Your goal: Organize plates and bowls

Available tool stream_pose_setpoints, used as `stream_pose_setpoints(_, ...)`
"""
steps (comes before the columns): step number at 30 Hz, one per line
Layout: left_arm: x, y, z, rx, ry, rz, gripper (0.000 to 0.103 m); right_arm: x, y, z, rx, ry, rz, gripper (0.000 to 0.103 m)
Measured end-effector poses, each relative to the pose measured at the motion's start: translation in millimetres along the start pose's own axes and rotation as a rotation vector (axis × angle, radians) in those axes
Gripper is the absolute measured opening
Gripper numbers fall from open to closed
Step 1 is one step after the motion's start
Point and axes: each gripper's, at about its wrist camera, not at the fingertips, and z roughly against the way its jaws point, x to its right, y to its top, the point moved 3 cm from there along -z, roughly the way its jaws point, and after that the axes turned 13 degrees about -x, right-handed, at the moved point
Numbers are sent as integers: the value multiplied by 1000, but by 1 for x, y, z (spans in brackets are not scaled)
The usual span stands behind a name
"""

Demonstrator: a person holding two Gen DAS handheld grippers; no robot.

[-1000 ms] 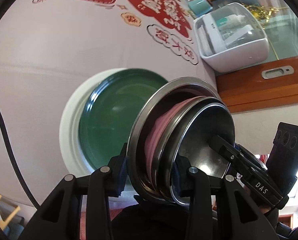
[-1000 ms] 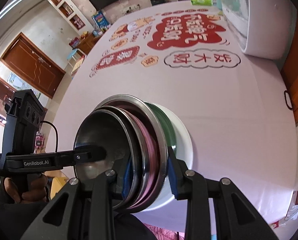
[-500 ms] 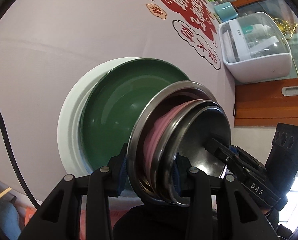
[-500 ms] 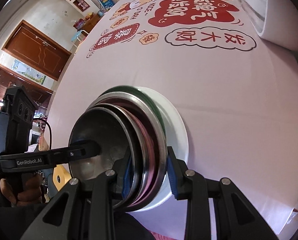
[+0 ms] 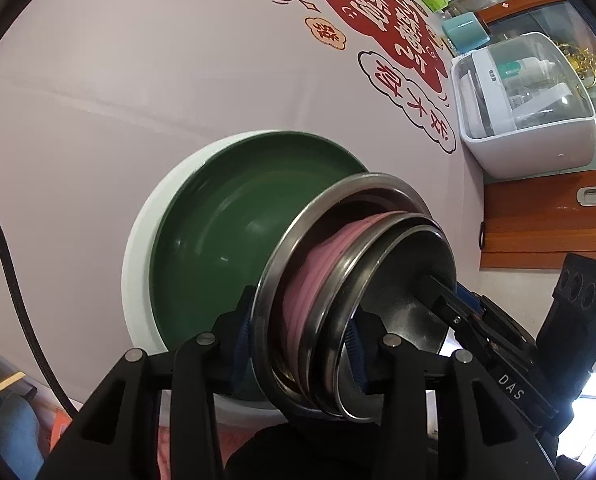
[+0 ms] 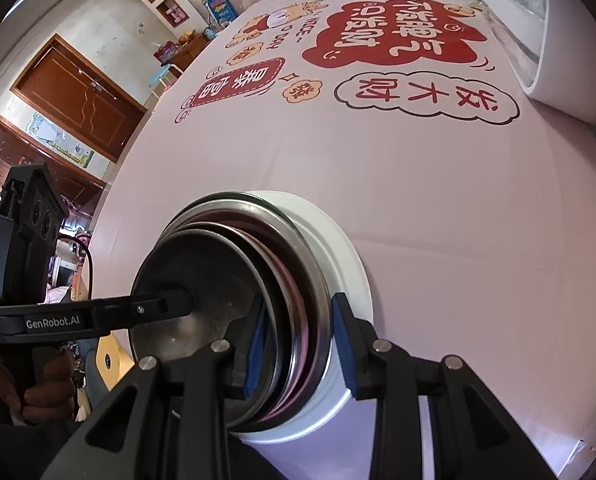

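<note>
Both hand-held grippers — left (image 5: 298, 344), right (image 6: 298, 344) — clamp opposite rims of the nested steel-and-pink bowl stack (image 5: 354, 288), keeping it balanced over the green plate (image 5: 233, 240) on the counter (image 6: 438, 208) — the left's jaws just eased slightly.

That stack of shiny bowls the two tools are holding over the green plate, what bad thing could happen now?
The stack of bowls is pinched only at its rims, by the left tool and the right tool. The left tool's jaws have just been opening, so the tilted stack might slide or clatter down. The pink bowl sits loosely between the metal ones and could shift. A hard landing might chip the green plate on the white plate.
</note>
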Motion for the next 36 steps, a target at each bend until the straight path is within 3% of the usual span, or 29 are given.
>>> stream_pose_setpoints(5, 6, 2, 9, 32, 26, -47, 41, 0, -5, 5, 55, -13, -51, 33)
stream_pose_setpoints(9, 9, 2, 21, 71, 42, -113, 48, 1, -9, 9, 117, -13, -126, 35)
stream_pose_setpoints(15, 1, 0, 39, 100, 9, -187, 52, -3, -18, 17, 224, -28, -237, 38)
stream_pose_setpoints(22, -7, -12, 56, 103, 4, -288, 53, -25, -44, 40, 361, -121, -349, 62)
stream_pose_setpoints(25, -9, -21, 66, 109, 11, -329, 53, -36, -59, 44, 398, -143, -390, 64)
stream_pose_setpoints(31, -14, -42, 93, 178, 80, -412, 53, -65, -87, 43, 420, -144, -430, 65)
stream_pose_setpoints(36, -13, -59, 117, 261, 138, -450, 55, -94, -99, 45, 403, -126, -369, 79)
